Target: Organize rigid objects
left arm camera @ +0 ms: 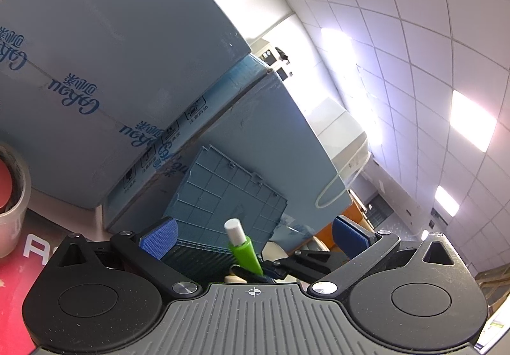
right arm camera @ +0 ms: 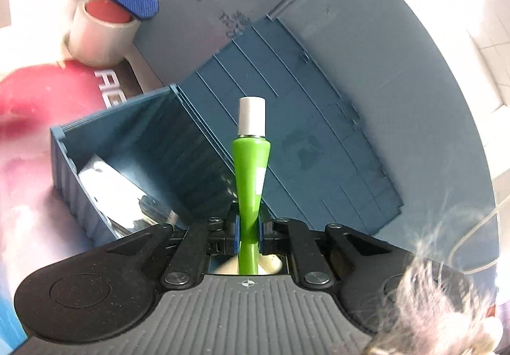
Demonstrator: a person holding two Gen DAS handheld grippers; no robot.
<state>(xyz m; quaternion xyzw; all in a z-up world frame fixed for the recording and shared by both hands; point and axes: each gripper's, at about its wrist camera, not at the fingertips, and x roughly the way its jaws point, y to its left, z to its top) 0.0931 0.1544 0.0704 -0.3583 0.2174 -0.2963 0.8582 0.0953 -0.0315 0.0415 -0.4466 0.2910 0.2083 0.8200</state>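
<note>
Above the open blue bin (right arm camera: 134,144), right gripper (right arm camera: 248,232) jaws pinch the green bottle (right arm camera: 250,170); left gripper (left arm camera: 253,235) jaws stand wide, empty. Judged next: lower, release inside.

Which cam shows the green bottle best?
Right wrist: the green bottle is centred, white cap to pinched lower body, shut in the right gripper above the blue bin. Left wrist shows only its cap end beyond the open left gripper.
</note>
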